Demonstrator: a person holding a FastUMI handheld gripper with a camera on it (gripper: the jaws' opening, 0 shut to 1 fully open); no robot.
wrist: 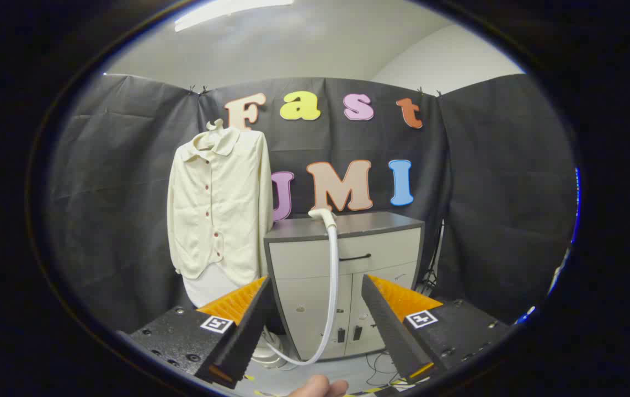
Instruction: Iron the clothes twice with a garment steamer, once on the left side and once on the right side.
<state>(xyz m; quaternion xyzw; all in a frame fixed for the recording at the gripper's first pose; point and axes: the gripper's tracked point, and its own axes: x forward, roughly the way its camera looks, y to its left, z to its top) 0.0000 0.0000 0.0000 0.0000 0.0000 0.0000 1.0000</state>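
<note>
Nearest to us, a fingertip point(318, 386) of the person shows just below the tool point(315, 325). The tool stands wide open and holds nothing; its two orange-faced fingers point(238, 309) point toward the cabinet point(348, 275), which we use as the landmark throughout.

The garment steamer head point(323, 216) rests on the top surface of the cabinet, at the front edge, well beyond the fingers. Its white hose point(332, 281) hangs down the cabinet front and curves away at floor level toward the steamer base point(268, 353), which stands at the foot of the cabinet, partly hidden by the left finger.

The clothes, a cream buttoned shirt point(218, 215), hang on a hanger point(215, 129) just beside the cabinet, against the black cloth wall, rising above the cabinet top. A white piece shows below the hem; we cannot tell what it is.

Handling, in our judgement:
- The steamer head is rigid plastic and probably light, but smooth, so it may slip.
- We take hold across the handle section just behind the nozzle, where the hose joins, both fingers pressing on opposite sides.
- The hose is flexible and will drag and pull sideways on the head; we allow slack.
- The shirt is soft, hangs free and will swing away under pressure; we keep contact light.

Neither pass has begun; the head is not yet picked up.
</note>
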